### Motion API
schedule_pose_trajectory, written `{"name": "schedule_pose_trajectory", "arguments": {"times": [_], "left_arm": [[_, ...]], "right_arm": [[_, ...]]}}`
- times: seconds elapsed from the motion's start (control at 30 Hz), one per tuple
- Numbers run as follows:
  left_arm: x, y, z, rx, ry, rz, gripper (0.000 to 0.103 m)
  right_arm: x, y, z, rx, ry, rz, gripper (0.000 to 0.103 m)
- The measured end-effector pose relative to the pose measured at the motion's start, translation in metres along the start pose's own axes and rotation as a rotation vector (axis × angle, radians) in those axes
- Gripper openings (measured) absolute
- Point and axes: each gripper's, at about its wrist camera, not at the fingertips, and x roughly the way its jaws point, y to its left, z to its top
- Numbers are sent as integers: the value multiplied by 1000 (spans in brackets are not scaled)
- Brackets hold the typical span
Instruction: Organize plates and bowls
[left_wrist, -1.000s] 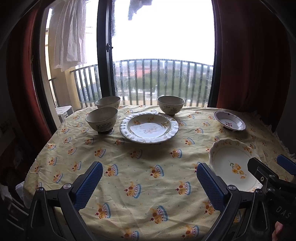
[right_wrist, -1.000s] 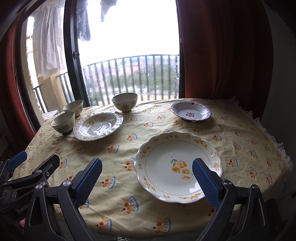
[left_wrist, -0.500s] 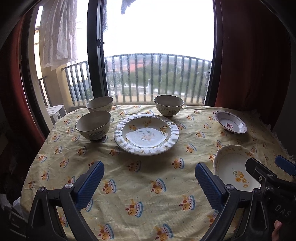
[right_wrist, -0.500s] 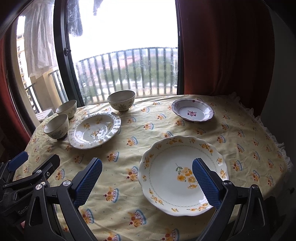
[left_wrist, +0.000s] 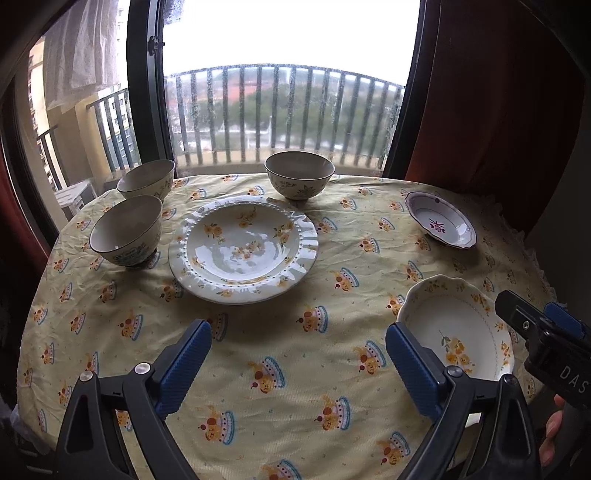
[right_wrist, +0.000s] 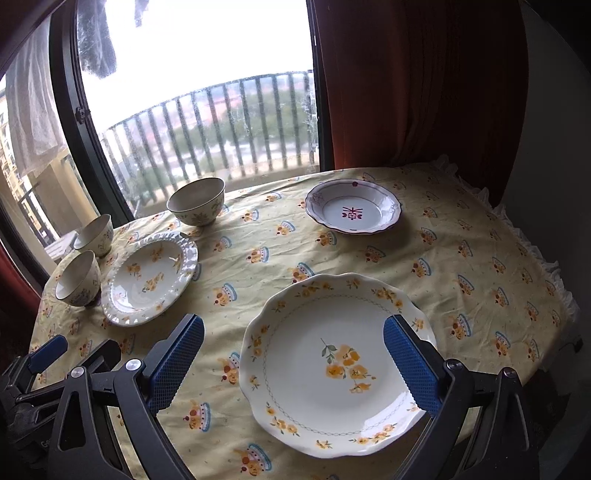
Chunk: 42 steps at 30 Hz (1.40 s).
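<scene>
Beyond the round worktop (left_wrist: 295, 369), draped in a yellow crown-print cloth, a balcony railing (left_wrist: 288, 110) is showing through the window. Compared with 1 second ago, both views are sitting closer in and tipped further down, so the dishes are looking larger. The left gripper (left_wrist: 297, 363) is hanging over bare cloth, its blue-padded jaws having just been closing slightly, still wide apart with nothing between them. The right gripper (right_wrist: 293, 360) is hovering wide apart above the scalloped white plate with yellow flowers (right_wrist: 332, 369). Further back are sitting a beaded floral soup plate (left_wrist: 242, 249), a small purple-trimmed dish (left_wrist: 441, 223) and 3 cream ceramic bowls (left_wrist: 127, 230). "DAS" is reading on the right gripper's body.
</scene>
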Motion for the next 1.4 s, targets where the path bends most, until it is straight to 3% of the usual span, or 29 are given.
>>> {"name": "schedule_pose_trajectory", "arguments": {"times": [0.13, 0.43, 0.63, 0.9, 1.07, 1.17, 1.4], "left_arm": [[20, -21, 7, -22, 40, 27, 92], [69, -78, 9, -23, 112, 113, 92], [98, -102, -4, -42, 201, 149, 84], [119, -117, -15, -98, 271, 140, 77], [124, -124, -20, -88, 301, 140, 67], [128, -130, -21, -63, 316, 137, 60], [132, -134, -24, -29, 339, 146, 60]], "right_arm": [[18, -23, 9, -46, 11, -27, 99], [78, -68, 28, -101, 119, 43, 99], [115, -94, 23, -133, 204, 68, 98], [145, -109, 5, -176, 322, 94, 86], [153, -113, -1, -183, 376, 85, 66], [157, -113, -3, -193, 404, 85, 62], [159, -113, -5, -194, 415, 67, 59]]}}
